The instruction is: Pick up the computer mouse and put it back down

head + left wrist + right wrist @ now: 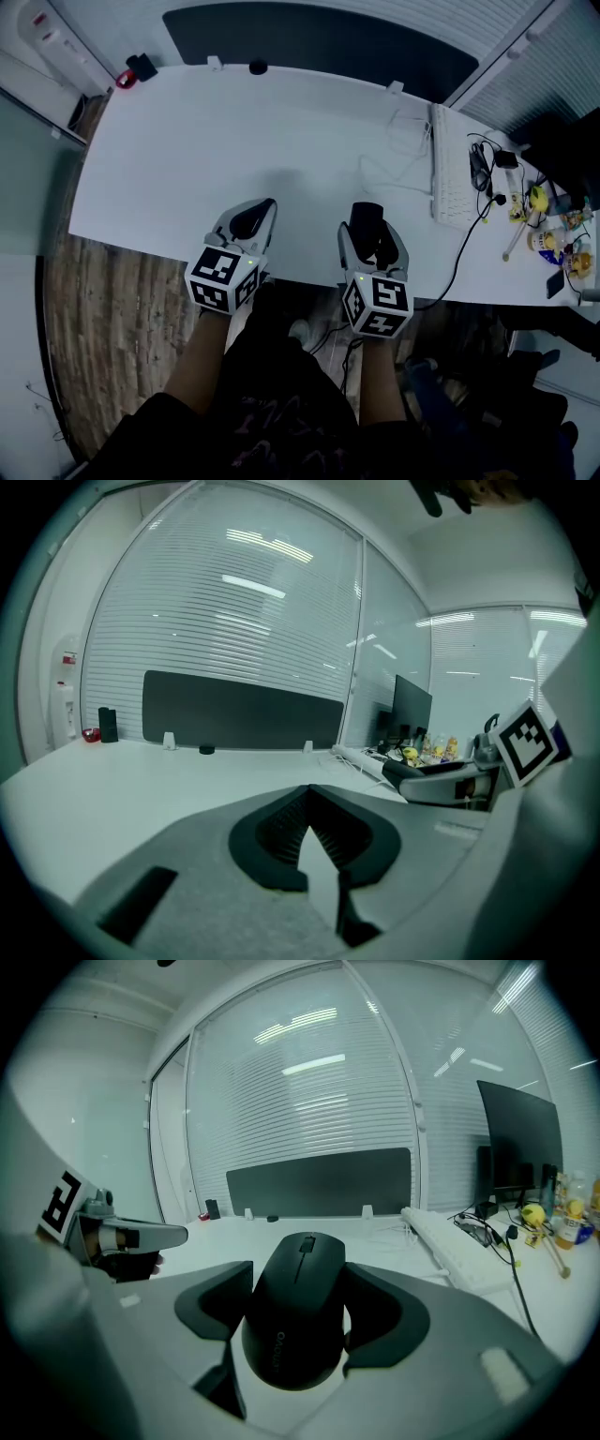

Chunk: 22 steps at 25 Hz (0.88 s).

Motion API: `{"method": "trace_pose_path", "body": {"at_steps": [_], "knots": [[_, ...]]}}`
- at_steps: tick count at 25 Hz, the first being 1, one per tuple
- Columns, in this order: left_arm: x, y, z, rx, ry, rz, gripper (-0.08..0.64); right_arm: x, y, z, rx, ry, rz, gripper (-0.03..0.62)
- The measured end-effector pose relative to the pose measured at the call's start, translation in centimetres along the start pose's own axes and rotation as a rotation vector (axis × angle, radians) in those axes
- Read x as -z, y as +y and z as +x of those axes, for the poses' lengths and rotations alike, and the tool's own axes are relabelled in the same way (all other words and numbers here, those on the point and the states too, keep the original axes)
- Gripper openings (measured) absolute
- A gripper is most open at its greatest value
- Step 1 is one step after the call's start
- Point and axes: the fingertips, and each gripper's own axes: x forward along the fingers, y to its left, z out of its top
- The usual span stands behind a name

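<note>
Two tools worked at the near edge of the white desk (pixel 187 159). At left, my left tool (pixel 253 218) was closed on nothing, its pads meeting at the tips, and took no part in the task. To its right, my right tool (pixel 371 240) clamped the black computer mouse (pixel 295 1321) by its flanks, nose pointing away from me, over the desk's front strip. I could not tell whether the mouse was lifted clear. Risks, as I judged them: the smooth, rounded shell could slip out of the pads if I tilted the tool; released this near the edge, it could drop to the floor. Farther right, the keyboard (pixel 450 178) lay well apart.
</note>
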Motion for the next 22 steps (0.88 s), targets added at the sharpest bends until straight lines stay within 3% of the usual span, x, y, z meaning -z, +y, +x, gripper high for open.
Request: {"method": "trace_pose_path", "body": {"at_steps": [22], "knots": [[7.2, 2.6, 3.7, 0.009, 0.132, -0.08, 0.0, 7.5, 0.0, 5.4, -0.004, 0.166, 0.051, 0.318]]}}
